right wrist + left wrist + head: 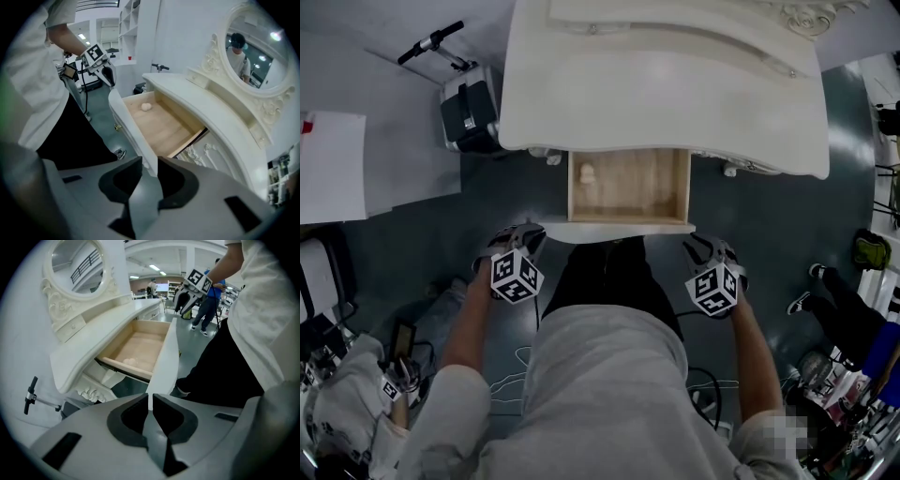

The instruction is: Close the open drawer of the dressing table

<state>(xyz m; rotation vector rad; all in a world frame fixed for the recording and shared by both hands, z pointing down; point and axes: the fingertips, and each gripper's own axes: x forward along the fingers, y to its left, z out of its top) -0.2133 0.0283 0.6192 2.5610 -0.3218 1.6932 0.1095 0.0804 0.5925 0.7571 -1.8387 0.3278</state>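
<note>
The white dressing table (666,84) has its wooden drawer (628,202) pulled out toward me, with a small pale lump (587,173) in its back left corner. Its white front panel (630,226) runs between my two grippers. My left gripper (520,236) hangs just off the panel's left end, jaws shut on nothing (151,401). At the panel's right end, my right gripper (710,248) stands open (150,166). The panel's end (140,150) shows in the gap between its jaws; whether they touch it I cannot tell.
A black case (469,112) stands on the floor left of the table, beside a white board (328,164). Cables and gear lie at lower left (398,375). Someone's legs and shoes (816,281) are at the right. An oval mirror (255,56) tops the table.
</note>
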